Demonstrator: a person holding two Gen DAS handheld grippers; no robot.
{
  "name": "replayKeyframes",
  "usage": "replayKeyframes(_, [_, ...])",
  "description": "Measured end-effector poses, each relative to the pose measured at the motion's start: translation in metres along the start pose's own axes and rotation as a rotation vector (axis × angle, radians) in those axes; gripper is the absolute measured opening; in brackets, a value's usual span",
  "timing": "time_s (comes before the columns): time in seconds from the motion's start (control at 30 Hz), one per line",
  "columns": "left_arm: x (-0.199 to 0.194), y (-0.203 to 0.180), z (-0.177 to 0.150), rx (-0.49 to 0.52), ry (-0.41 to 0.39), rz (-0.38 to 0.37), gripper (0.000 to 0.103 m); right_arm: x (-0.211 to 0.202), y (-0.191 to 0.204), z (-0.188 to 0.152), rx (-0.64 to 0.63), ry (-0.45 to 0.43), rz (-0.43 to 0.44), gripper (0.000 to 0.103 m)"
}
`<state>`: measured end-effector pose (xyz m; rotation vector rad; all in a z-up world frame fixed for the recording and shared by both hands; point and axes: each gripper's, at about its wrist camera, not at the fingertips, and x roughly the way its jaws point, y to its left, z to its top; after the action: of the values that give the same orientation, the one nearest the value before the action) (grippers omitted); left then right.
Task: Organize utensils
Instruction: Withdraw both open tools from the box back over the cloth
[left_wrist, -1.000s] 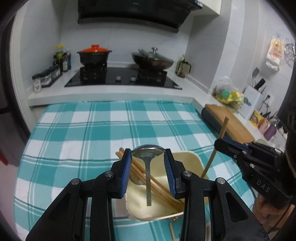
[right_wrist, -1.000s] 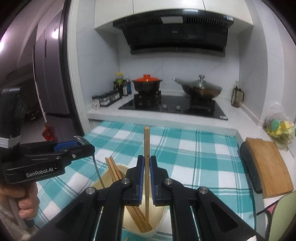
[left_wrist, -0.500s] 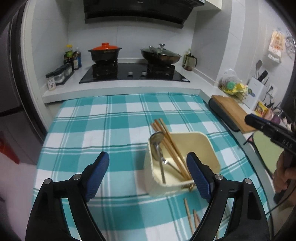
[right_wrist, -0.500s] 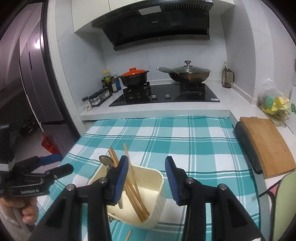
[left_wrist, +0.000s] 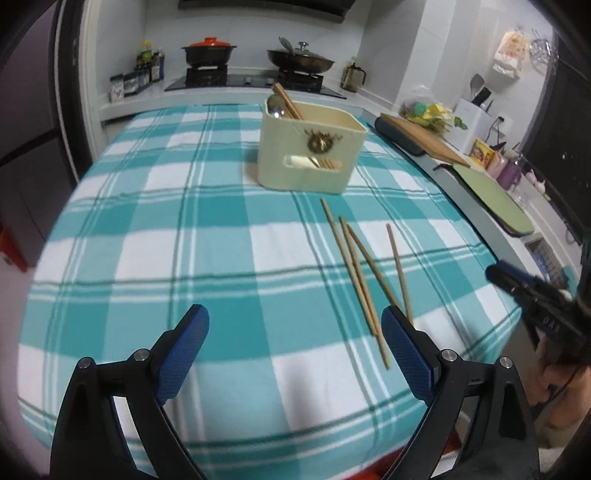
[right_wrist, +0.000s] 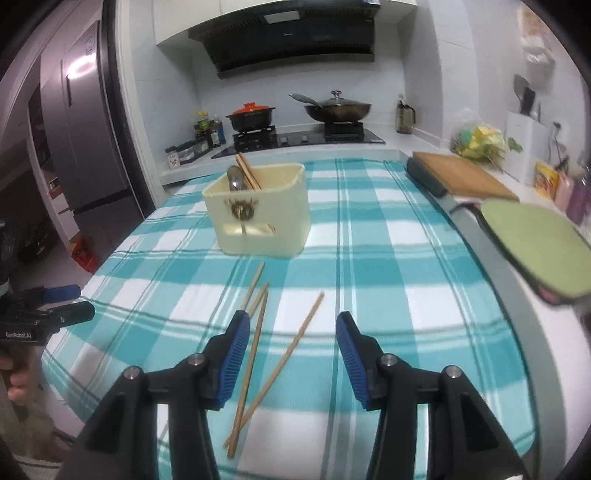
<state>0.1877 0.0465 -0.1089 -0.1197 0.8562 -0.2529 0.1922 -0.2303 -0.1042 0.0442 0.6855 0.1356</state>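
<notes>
A cream utensil holder (left_wrist: 312, 147) (right_wrist: 258, 210) stands on the checked tablecloth, with a metal spoon (left_wrist: 275, 105) (right_wrist: 234, 181) and wooden chopsticks (left_wrist: 288, 99) (right_wrist: 248, 171) leaning in its far left corner. Several loose chopsticks (left_wrist: 362, 266) (right_wrist: 258, 332) lie on the cloth in front of it. My left gripper (left_wrist: 293, 317) hangs over the near cloth, its jaws opening wide with nothing between them. My right gripper (right_wrist: 292, 319) hovers above the loose chopsticks, its jaws opening, its pads touching none of them. Each gripper also shows at the edge of the other's view.
A wooden cutting board (right_wrist: 461, 173) and a green mat (right_wrist: 535, 236) lie along the counter on the right. Behind the table is a stove with a red-lidded pot (right_wrist: 251, 114) and a wok (right_wrist: 336, 107). A fridge (right_wrist: 74, 129) stands at the left.
The left gripper let go of the spoon and the right of a chopstick, both now in the holder. Both grippers opened and drew back toward the table's near edge.
</notes>
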Motion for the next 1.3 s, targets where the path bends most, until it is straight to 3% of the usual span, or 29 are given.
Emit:
replayKeyframes(0.1, [0.006, -0.011, -0.030, -0.031, 0.026, -0.035, 0.095, -0.007, 0.002, -0.047, 0.010, 0.062, -0.024, 0.050])
replayKeyframes(0.2, [0.010, -0.023, -0.039, 0.001, 0.029, 0.000, 0.095, -0.024, 0.003, -0.067, -0.016, 0.068, -0.069, 0.050])
replayKeyframes(0.43, [0.003, -0.029, -0.040, 0.011, -0.001, -0.001, 0.098, -0.047, -0.019, -0.064, 0.081, -0.005, -0.107, 0.050])
replayKeyframes(0.73, [0.033, -0.017, -0.039, -0.027, 0.041, 0.043, 0.098, -0.023, -0.014, -0.075, 0.062, 0.051, -0.074, 0.049])
replayKeyframes(0.87, [0.053, -0.022, -0.028, -0.002, 0.070, 0.033, 0.098, -0.012, -0.020, -0.079, 0.051, 0.059, -0.093, 0.049])
replayKeyframes(1.1, [0.094, -0.028, 0.025, 0.053, -0.001, 0.083, 0.098, 0.004, -0.029, -0.077, 0.077, 0.052, -0.082, 0.049])
replayKeyframes(1.3, [0.145, -0.028, 0.053, 0.032, 0.046, 0.114, 0.097, 0.014, -0.021, -0.081, 0.050, 0.063, -0.051, 0.049])
